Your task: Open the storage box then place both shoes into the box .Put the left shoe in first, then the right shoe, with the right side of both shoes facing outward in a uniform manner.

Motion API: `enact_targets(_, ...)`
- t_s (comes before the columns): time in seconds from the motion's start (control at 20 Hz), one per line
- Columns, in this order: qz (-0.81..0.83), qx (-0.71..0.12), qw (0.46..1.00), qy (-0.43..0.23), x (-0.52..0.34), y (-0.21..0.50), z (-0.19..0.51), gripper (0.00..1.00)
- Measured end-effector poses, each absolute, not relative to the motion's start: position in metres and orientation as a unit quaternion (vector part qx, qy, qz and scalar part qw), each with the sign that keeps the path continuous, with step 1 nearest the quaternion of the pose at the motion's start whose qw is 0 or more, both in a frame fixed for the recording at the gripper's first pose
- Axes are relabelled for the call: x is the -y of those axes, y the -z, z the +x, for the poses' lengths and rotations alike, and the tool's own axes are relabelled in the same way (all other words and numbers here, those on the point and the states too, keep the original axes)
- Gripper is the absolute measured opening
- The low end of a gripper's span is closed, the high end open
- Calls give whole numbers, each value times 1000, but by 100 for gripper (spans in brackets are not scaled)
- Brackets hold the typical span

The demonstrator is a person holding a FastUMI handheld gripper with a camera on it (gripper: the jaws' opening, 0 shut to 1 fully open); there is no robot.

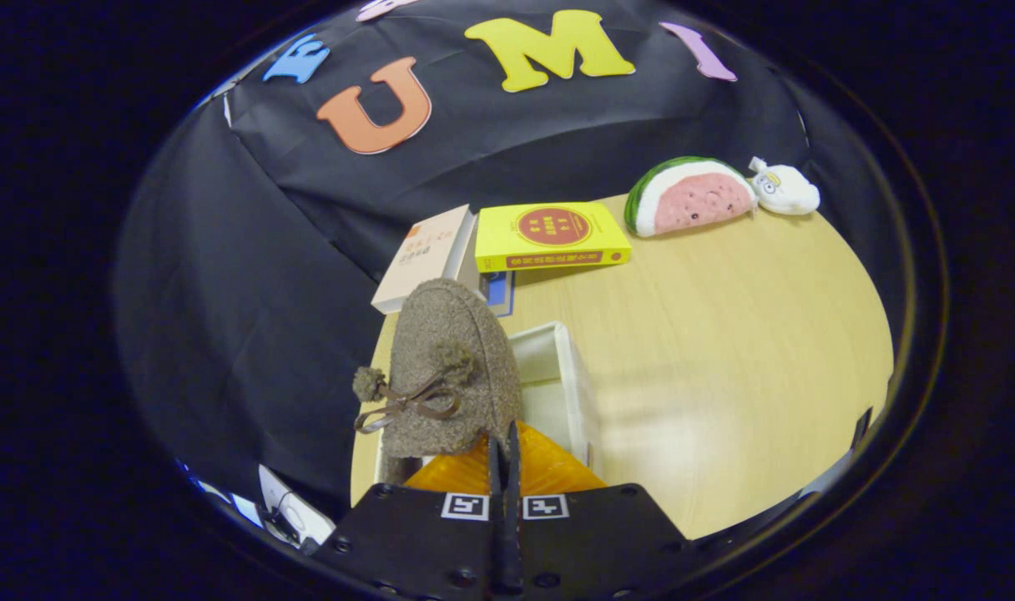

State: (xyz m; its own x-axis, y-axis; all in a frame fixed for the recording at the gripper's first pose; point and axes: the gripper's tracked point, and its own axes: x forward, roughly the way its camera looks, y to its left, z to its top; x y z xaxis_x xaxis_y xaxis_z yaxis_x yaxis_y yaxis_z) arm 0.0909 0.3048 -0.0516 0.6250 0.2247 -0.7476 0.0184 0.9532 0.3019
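A brown fuzzy shoe [449,359] with a ribbon bow and two pompoms hangs just ahead of my fingers, toe pointing away. Its orange ribbed sole [549,472] lies against the fingers on the right. My gripper [504,455] is nearly closed, its fingers pinching a thin edge of the shoe near the heel. Under and behind the shoe stands the white storage box [573,376], open on top; the shoe hides its left half. I cannot tell whether the shoe touches the box.
The box stands on a round wooden table [724,351] near its left edge. Beyond it lie a beige book [424,259] and a yellow book [551,236]. A watermelon plush [691,196] and a small white plush toy [785,190] sit at the far right.
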Motion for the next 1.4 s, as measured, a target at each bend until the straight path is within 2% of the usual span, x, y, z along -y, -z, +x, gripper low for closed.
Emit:
enact_targets(0.45,119,-449,886,-10,-287,87,74,0)
enact_targets(0.55,117,-442,889,-8,-289,87,75,2)
enact_targets(0.6,114,-443,889,-10,-291,87,73,8)
enact_targets(0.75,105,-437,893,-15,-294,81,71,14)
enact_targets(0.85,98,-431,897,-24,-296,75,70,23)
enact_targets(1.0,79,-406,910,-40,-294,61,69,46)
enact_targets(1.05,71,-396,914,-45,-293,57,69,51)
enact_targets(1.2,51,-364,928,-58,-287,43,65,79)
enact_targets(1.35,39,-341,937,-63,-275,30,57,94)
enact_targets(1.4,36,-334,940,-64,-269,26,55,96)
